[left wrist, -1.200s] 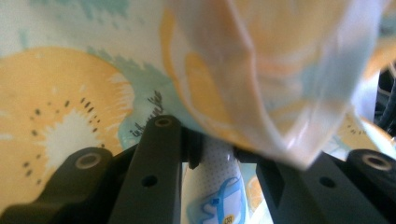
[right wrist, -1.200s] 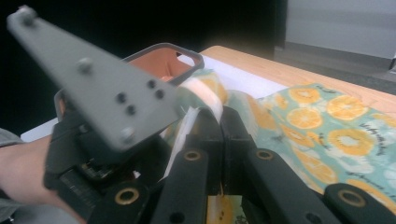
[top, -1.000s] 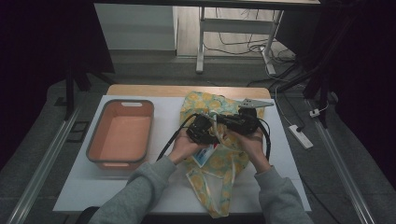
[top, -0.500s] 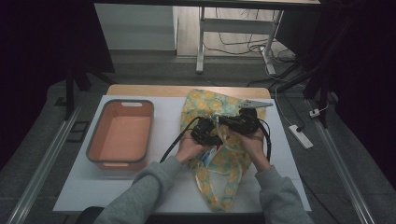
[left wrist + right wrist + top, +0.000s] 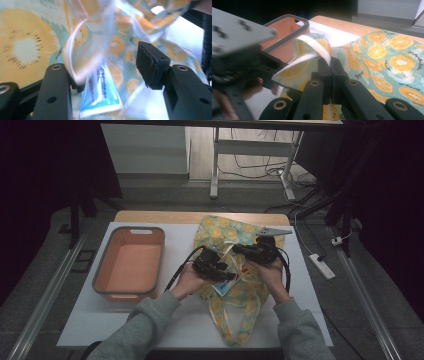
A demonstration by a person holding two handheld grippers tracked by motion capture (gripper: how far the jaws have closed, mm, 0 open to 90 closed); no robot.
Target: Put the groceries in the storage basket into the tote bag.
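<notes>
1. A fruit-print cloth bag [image 5: 235, 285] lies on the white table [image 5: 90, 320], right of centre, its handles trailing toward 6 o'clock.
2. A blue-and-white tube [image 5: 101, 93] lies at the bag's mouth; in the high view it shows as a small blue patch [image 5: 221, 288] at 6 o'clock of the left gripper.
3. The left gripper [image 5: 110, 72] has just been opening its jaws: they stand apart with the tube between them, the pads not pressing on it. A white strap of the bag, blurred, curls over its left jaw.
4. The right gripper [image 5: 330, 67], at 3 o'clock of the left one in the high view [image 5: 252, 254], has its jaws pressed together on the bag's cloth edge, lifting a fold with a white strap [image 5: 317, 51].
5. The two grippers sit just beside each other over the bag's middle.
6. An orange bin with a grey rim [image 5: 129, 265] stands at 9 o'clock of the bag, apart from it.
7. A wooden strip [image 5: 150, 216] edges the table at 12 o'clock.
</notes>
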